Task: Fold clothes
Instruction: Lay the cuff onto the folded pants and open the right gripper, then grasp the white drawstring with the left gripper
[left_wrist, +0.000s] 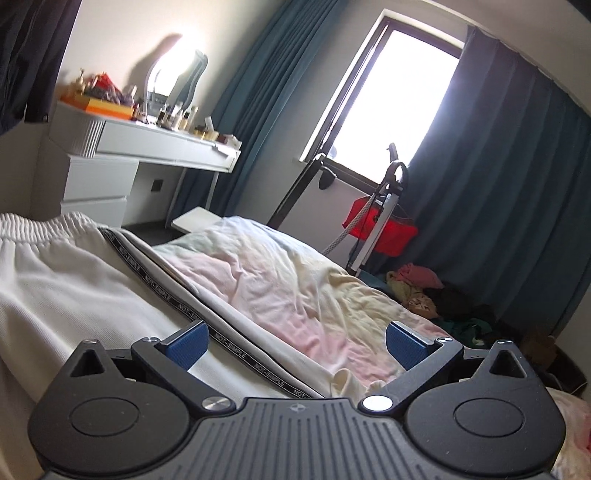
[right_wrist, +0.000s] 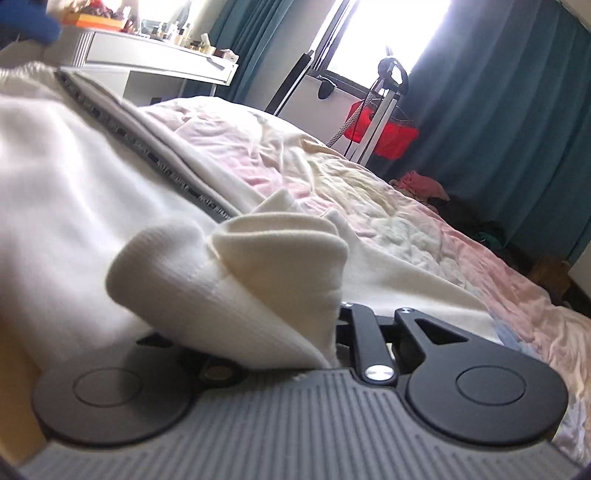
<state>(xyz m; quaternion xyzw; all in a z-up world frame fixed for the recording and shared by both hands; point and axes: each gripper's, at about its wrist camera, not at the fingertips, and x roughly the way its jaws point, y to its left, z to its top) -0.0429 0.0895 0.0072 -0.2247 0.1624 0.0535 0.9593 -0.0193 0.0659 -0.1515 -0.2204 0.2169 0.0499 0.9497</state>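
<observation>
Trousers (left_wrist: 74, 295) lengthwise ahead, stripe (left_wrist: 177, 295) running away. Cuff (right_wrist: 258, 280) bunched over right gripper (right_wrist: 325, 332), grip hidden, cannot tell. Left gripper (left_wrist: 295, 345) spread, empty.

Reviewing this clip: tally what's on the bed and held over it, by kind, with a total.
Cream trousers with lettered side stripe: 1
Pastel bed cover: 1
Grippers: 2, the left gripper open above the stripe, the right gripper with its fingertips hidden under a bunched trouser cuff
Total: 4
</observation>
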